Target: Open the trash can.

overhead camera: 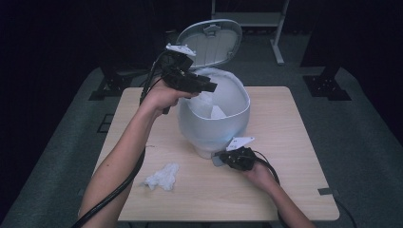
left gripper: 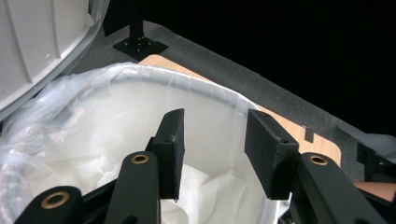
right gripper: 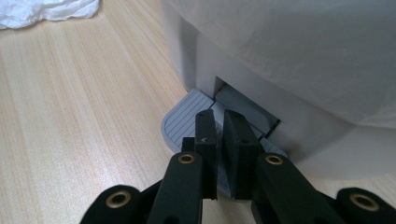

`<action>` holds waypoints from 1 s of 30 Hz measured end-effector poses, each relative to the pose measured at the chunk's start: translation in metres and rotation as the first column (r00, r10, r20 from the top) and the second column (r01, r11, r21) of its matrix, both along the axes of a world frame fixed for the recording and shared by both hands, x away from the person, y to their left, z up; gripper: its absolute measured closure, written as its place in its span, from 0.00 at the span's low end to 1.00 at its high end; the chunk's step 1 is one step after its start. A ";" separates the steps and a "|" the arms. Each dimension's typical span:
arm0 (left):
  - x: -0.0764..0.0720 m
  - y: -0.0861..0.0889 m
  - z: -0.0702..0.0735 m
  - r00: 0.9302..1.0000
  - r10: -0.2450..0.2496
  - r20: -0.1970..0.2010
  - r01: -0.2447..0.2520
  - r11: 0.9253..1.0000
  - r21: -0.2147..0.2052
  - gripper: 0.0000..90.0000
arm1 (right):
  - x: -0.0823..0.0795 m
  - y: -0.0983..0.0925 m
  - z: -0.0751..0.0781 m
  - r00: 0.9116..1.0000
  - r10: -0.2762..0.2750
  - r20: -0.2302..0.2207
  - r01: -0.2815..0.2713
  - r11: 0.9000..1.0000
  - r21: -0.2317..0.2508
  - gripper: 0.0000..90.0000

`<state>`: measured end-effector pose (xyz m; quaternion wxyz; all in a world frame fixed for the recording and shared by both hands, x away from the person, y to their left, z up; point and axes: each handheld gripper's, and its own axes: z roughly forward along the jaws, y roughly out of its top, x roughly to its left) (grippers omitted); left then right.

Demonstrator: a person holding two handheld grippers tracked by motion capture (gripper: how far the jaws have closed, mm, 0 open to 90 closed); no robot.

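Your table (overhead camera: pixel 285 142) carries the pedal bin (overhead camera: pixel 214 118) at frame centre, lid (overhead camera: pixel 209 40) raised toward the upper middle, and white paper already lies inside the liner (left gripper: pixel 93 140). One crumpled tissue (overhead camera: pixel 162 176) waits at lower left, not yet binned. Your left gripper (left gripper: pixel 212 144) hangs over the bin mouth, jaws apart and empty. Your right gripper (right gripper: pixel 220 130), jaws together, presses the pedal (right gripper: pixel 187 122).

A round white pedal bin (overhead camera: pixel 214 126) stands upright at the centre of the frame, its lid (overhead camera: pixel 210 42) tipped open behind it toward the top. A clear plastic liner (left gripper: pixel 70 116) is folded over the rim, with crumpled white paper (left gripper: pixel 210 196) inside. Its grey ribbed pedal (right gripper: pixel 187 116) juts from the base, low in the frame.
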<state>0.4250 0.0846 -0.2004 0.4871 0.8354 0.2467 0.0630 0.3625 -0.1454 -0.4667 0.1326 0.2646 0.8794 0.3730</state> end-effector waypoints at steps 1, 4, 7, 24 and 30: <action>0.000 0.000 0.000 1.000 0.000 0.000 0.000 1.000 0.000 0.63 | 0.000 0.000 0.000 1.000 0.000 0.000 0.000 1.000 0.000 0.93; -0.005 0.007 -0.002 1.000 -0.009 0.000 0.009 1.000 -0.011 0.62 | 0.000 0.000 0.000 1.000 -0.001 0.001 0.001 1.000 -0.001 0.93; -0.008 0.011 -0.004 1.000 -0.010 -0.001 0.010 1.000 -0.016 0.61 | 0.000 0.000 0.000 1.000 -0.003 0.000 0.003 1.000 0.000 0.93; -0.033 0.040 -0.009 0.999 -0.012 0.035 0.013 0.999 -0.034 0.56 | -0.001 0.000 0.000 1.000 -0.005 0.003 0.005 1.000 -0.004 0.93; -0.041 0.048 -0.012 0.999 -0.007 0.044 0.009 0.999 -0.036 0.53 | -0.001 0.001 0.000 1.000 -0.007 0.004 0.008 1.000 -0.005 0.93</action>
